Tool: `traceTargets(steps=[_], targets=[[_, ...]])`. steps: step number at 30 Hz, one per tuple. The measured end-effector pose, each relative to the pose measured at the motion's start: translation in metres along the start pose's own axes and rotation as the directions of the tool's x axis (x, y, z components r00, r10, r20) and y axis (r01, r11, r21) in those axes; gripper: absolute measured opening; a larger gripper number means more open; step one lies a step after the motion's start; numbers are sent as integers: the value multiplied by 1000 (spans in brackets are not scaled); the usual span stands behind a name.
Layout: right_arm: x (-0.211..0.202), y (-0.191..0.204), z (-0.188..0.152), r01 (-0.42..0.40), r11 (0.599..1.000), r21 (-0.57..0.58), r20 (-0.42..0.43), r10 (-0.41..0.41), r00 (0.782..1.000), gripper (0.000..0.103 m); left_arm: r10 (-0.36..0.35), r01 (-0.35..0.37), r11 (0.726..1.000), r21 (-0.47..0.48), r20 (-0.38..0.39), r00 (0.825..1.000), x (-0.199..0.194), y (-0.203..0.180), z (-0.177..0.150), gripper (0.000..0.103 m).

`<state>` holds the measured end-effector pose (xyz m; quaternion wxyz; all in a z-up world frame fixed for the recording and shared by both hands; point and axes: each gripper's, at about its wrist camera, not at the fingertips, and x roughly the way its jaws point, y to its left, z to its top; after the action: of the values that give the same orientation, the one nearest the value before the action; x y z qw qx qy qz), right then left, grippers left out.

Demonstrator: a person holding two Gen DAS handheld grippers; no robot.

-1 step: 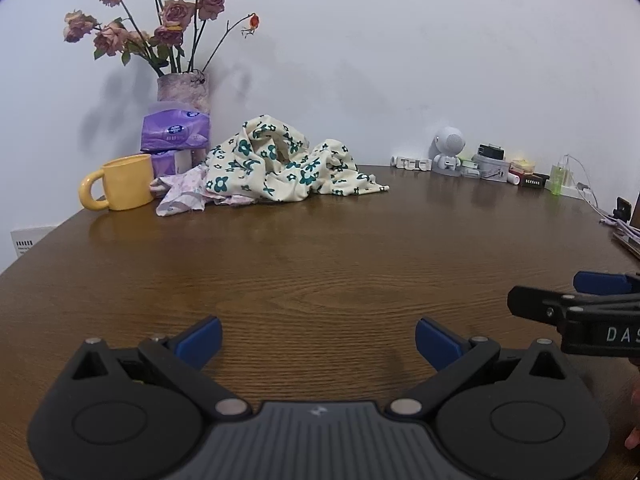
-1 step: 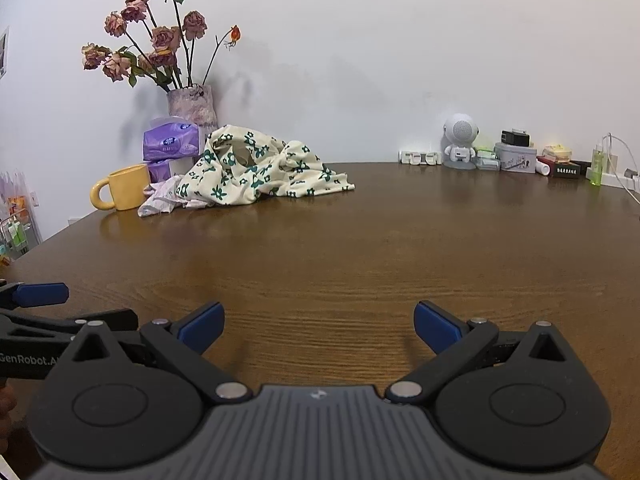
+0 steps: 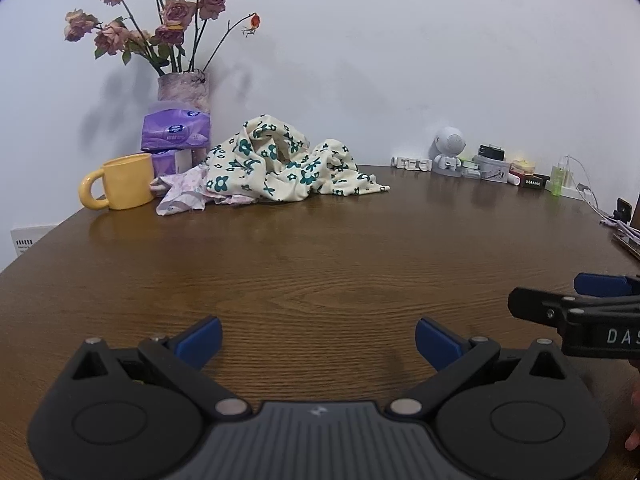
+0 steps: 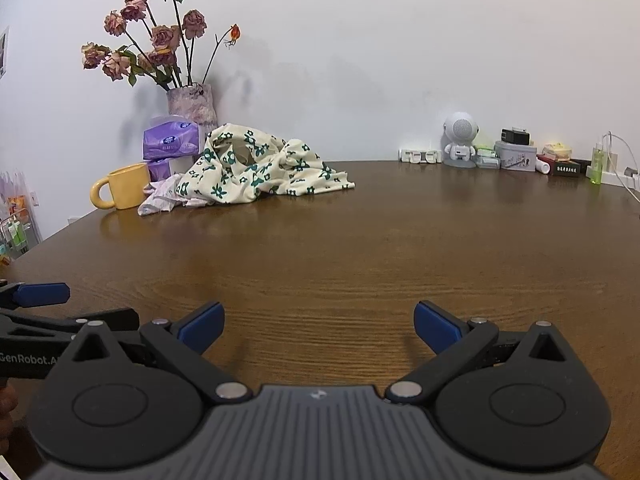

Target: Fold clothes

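A crumpled cream garment with green flowers lies in a heap at the far left of the brown wooden table; it also shows in the right wrist view. A pale lilac-print cloth lies under its left side, also in the right wrist view. My left gripper is open and empty, low over the near table, far from the clothes. My right gripper is open and empty beside it. The right gripper's side shows in the left wrist view.
A yellow mug, purple tissue packs and a vase of dried roses stand behind the clothes. A white toy robot, small boxes and a green bottle line the back right. Cables lie at the right edge.
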<state>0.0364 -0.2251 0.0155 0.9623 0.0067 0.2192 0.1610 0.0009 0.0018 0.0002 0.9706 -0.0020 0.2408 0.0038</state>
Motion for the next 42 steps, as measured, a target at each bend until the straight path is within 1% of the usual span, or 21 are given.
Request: traceTargets(steps=[3,5,7,13,22,31,42], targets=[[3,1,3,-3,1000,-5,5,3,1000,103,-9,9,1000,-28,-7,1000,1,4,1,103],[6,5,-4,5,1000,-15,-11,-6,1000,103,-16,15,999,-46,-11,1000,2,6,2,103],[-1,6,-5,2,1000,-6,16,-1,1000,103,-17,17,998,-59,-11,1000,2,7,3,103],[2,3,-7,0,1000,-3,-17,0,1000,103,-13,14,998,-66,8,1000,-3,4,-1,103],[1,3,-10,-3,1000,8,-6,3,1000,103,-12,14,996,-85,20,1000,-4,5,-3,103],[0,2,-9,-8,1000,15,-3,9,1000,103,5,-4,996,-86,14,1000,-2,3,-2,103],[-1,2,-11,-10,1000,14,-6,10,1000,103,2,-1,997,-82,14,1000,-1,3,-3,103]])
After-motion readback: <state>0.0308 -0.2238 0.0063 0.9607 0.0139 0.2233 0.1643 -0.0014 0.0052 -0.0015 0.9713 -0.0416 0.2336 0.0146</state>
